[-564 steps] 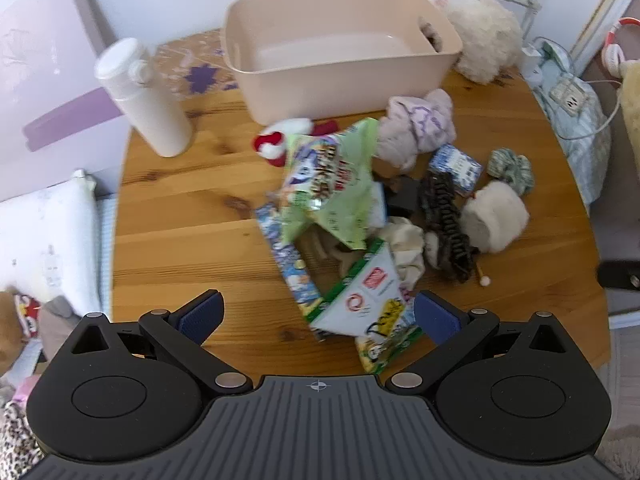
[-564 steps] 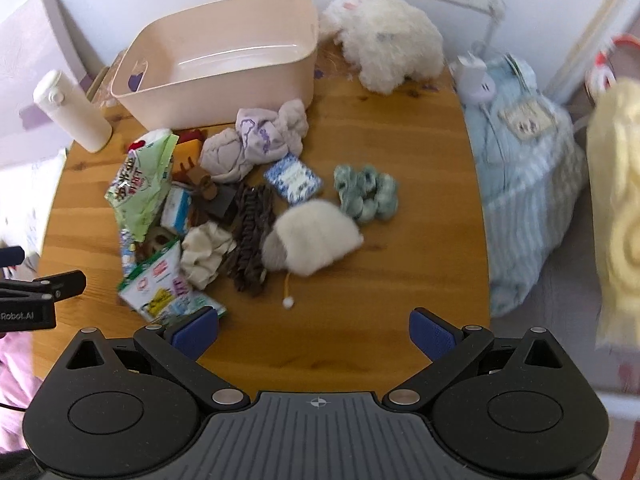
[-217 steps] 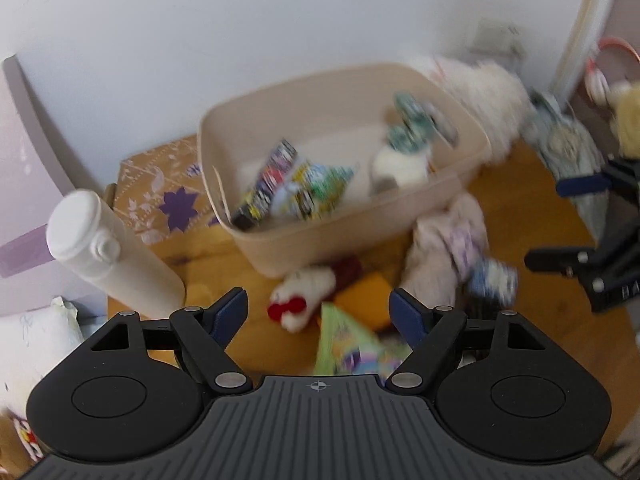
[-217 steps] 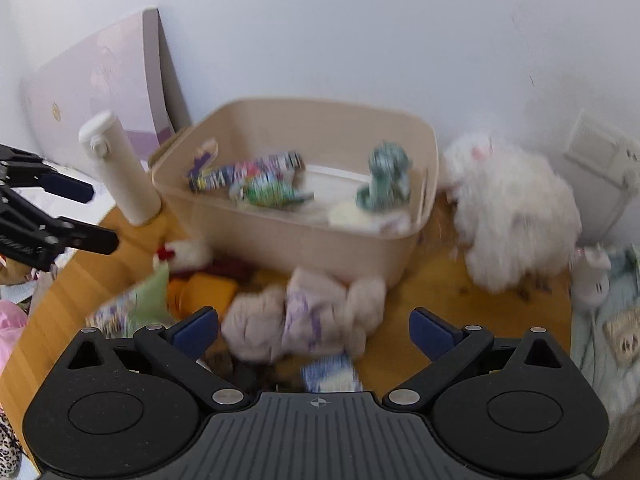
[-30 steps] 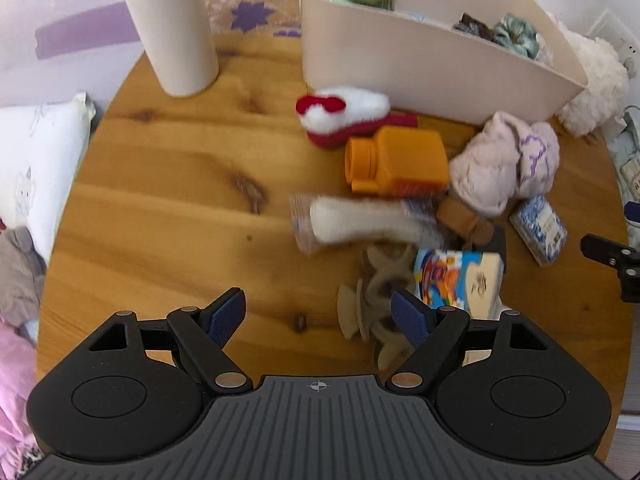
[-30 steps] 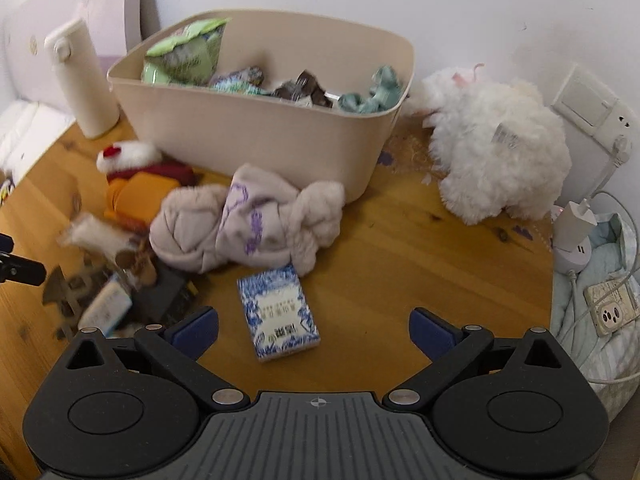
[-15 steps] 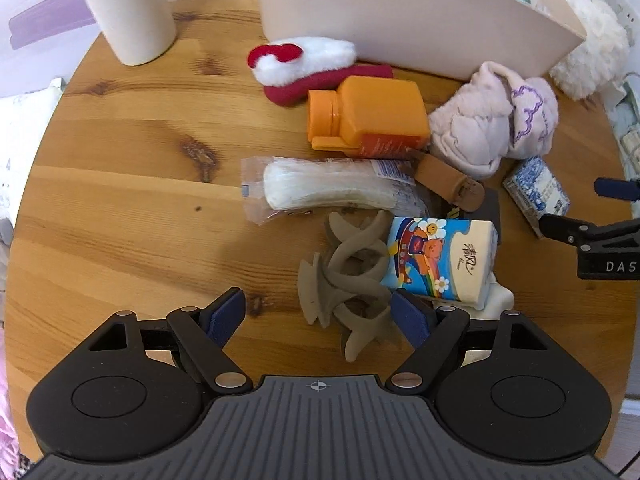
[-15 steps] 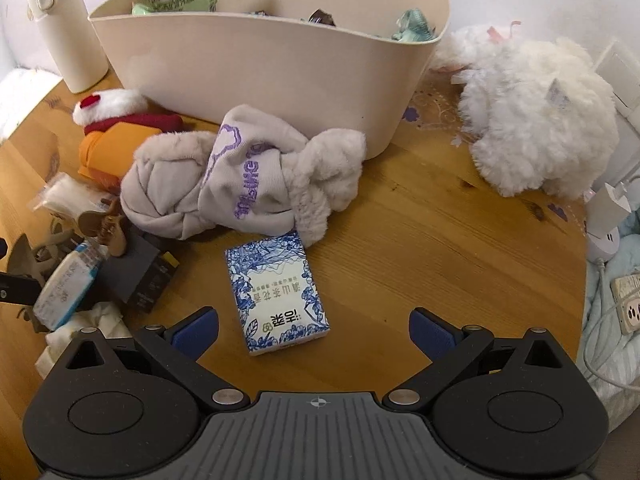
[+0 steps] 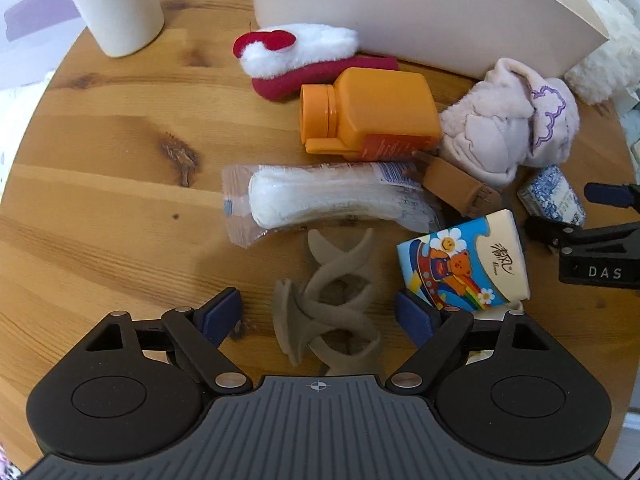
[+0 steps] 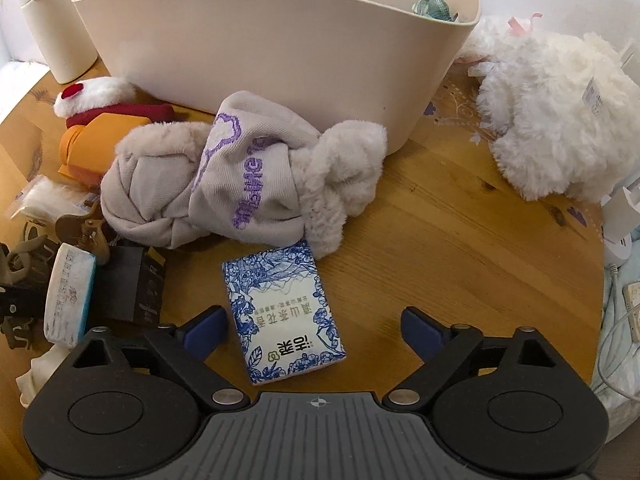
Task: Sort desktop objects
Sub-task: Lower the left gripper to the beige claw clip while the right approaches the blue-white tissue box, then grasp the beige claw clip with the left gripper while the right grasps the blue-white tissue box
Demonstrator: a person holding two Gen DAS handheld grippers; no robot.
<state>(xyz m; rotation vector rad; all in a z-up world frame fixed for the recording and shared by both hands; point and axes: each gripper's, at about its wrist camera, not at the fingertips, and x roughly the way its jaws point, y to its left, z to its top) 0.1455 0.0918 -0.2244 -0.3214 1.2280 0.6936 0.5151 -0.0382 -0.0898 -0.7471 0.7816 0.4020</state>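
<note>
My left gripper (image 9: 320, 312) is open, its jaws on either side of a taupe hair claw clip (image 9: 332, 300) lying on the wooden table. Beyond it lie a clear pack of white pads (image 9: 320, 200), an orange bottle (image 9: 372, 114) and a cartoon tissue pack (image 9: 464, 268). My right gripper (image 10: 316, 328) is open around a blue-and-white floral tissue pack (image 10: 280, 308), which also shows in the left wrist view (image 9: 554, 196). A grey fleece headband (image 10: 240, 176) lies in front of the beige bin (image 10: 280, 40).
A white flask (image 9: 116, 4) stands at the back left. A red and white plush item (image 9: 296, 52) lies by the bin. A white plush toy (image 10: 560, 120) sits at the right. A black box (image 10: 136, 288) and a brown clip (image 9: 456, 188) lie mid-table.
Both grippers have moved lower and closer to the table. The claw clip now sits between my left jaws, and the floral tissue pack between my right jaws.
</note>
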